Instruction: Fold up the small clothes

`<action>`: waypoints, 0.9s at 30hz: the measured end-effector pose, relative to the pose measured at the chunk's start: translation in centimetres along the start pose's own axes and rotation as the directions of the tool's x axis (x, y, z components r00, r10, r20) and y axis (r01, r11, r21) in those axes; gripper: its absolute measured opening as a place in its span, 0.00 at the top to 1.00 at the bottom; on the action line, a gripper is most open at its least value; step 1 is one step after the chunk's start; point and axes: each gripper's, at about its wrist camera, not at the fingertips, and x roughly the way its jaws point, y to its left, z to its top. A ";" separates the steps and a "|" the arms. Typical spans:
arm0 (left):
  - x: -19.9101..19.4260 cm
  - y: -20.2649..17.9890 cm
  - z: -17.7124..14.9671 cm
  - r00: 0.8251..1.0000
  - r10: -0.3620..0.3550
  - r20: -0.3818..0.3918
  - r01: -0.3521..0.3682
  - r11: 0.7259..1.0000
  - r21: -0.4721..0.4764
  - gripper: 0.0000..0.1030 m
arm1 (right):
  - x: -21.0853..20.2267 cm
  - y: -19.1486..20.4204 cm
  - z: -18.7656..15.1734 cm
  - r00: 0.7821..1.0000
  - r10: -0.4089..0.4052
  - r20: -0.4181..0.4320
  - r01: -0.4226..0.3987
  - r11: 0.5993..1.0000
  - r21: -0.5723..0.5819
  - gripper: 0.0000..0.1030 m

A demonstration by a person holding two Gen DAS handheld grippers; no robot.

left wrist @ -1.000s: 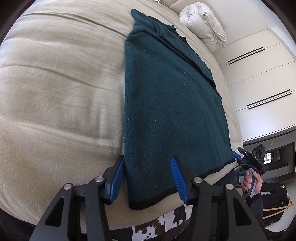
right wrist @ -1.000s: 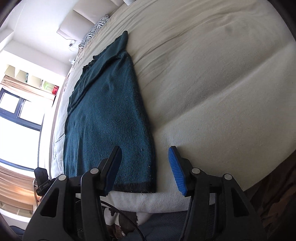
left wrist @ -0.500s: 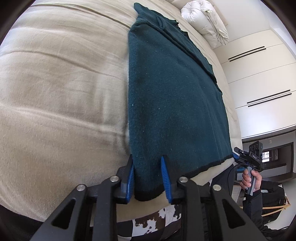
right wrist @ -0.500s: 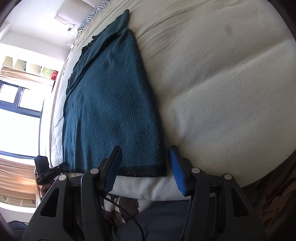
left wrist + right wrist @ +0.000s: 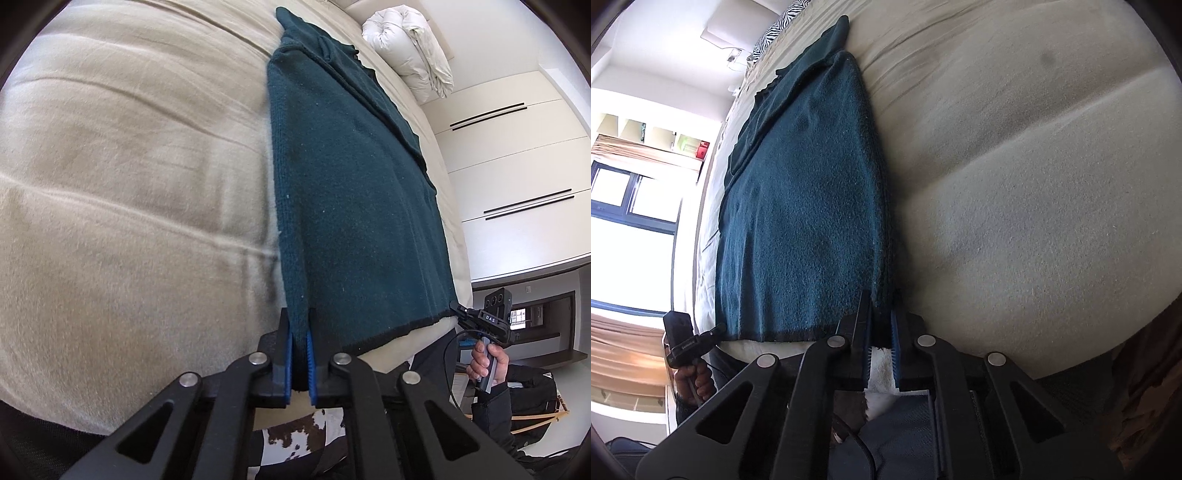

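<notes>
sweater point(image 5: 351, 192): long axis runs from bed's point(image 5: 110, 184) near edge | hem corners pinched in left gripper point(image 5: 299, 341) and right gripper point(image 5: 881, 325) jaws, just closed

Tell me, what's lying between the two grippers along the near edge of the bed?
The dark hem of the green sweater. The left gripper pinches one corner, the right gripper the other; the left wrist view shows the whole stretch.
</notes>
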 end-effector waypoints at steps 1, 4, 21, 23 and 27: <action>-0.2 -0.1 0.0 1.000 -0.004 0.007 0.004 1.000 0.001 0.92 | -0.1 0.2 0.0 1.000 0.001 0.008 -0.001 1.000 -0.007 0.93; -0.9 -0.5 0.1 0.999 -0.031 0.035 0.031 1.000 0.000 0.92 | -0.7 0.7 0.1 0.999 0.013 0.031 -0.012 1.000 -0.017 0.93; -5.4 -2.9 3.4 0.936 -0.283 0.212 0.290 0.957 -0.005 0.92 | -3.5 5.5 3.4 0.971 0.169 0.168 -0.160 0.985 -0.063 0.94; -5.3 -3.1 3.8 0.931 -0.292 0.220 0.302 0.953 -0.011 0.92 | -3.7 5.5 3.8 0.965 0.187 0.184 -0.179 0.982 -0.057 0.94; -5.7 -2.7 4.5 0.923 -0.300 0.240 0.313 0.950 -0.017 0.92 | -3.8 5.8 4.7 0.958 0.200 0.206 -0.193 0.980 -0.054 0.94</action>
